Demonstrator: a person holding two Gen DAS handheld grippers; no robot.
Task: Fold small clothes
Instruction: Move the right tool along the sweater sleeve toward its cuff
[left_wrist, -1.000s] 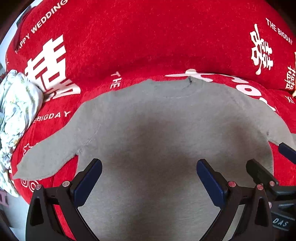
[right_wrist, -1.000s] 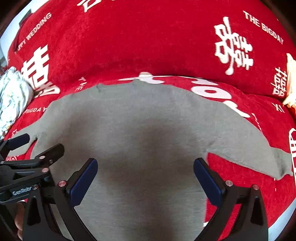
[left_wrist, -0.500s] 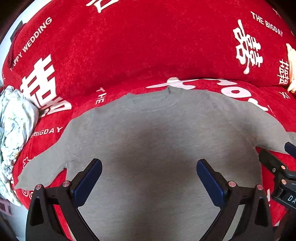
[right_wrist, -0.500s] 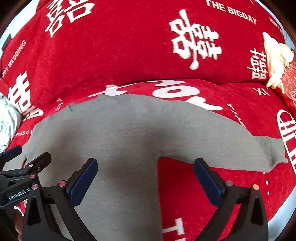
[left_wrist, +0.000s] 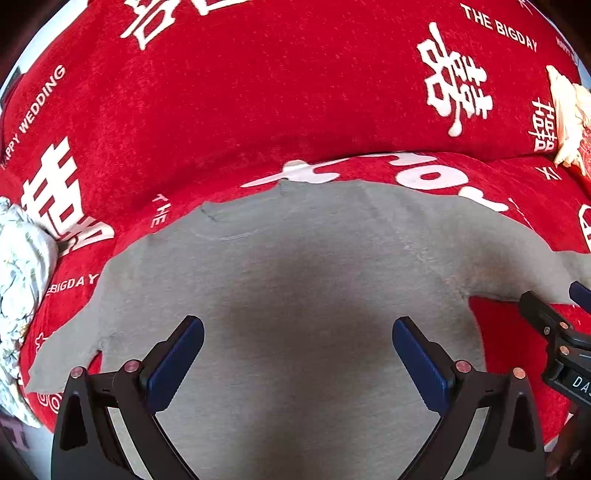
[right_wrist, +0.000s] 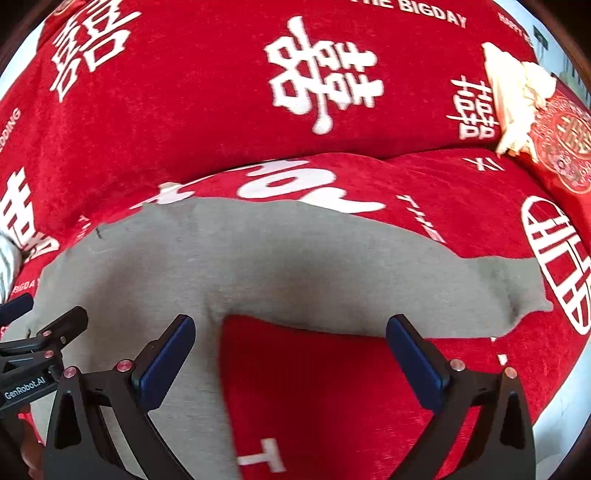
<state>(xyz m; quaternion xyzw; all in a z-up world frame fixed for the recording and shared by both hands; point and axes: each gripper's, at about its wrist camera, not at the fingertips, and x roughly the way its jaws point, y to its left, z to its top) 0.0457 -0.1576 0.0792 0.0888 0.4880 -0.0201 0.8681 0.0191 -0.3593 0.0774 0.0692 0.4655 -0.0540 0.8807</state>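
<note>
A grey sweater (left_wrist: 314, 295) lies spread flat on a red printed sofa cover (left_wrist: 258, 92). The left tool (left_wrist: 297, 354) hovers wide above its body; the right tool (right_wrist: 291, 350), also wide, apparently hangs over the sleeve's underarm.

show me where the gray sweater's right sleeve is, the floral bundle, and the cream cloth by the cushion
gray sweater (right_wrist: 369, 288), right wrist view, on the spread right sleeve.
floral bundle (left_wrist: 22, 266), left wrist view, on its crumpled middle at the left edge.
cream cloth (right_wrist: 513, 99), right wrist view, on its folds.
</note>
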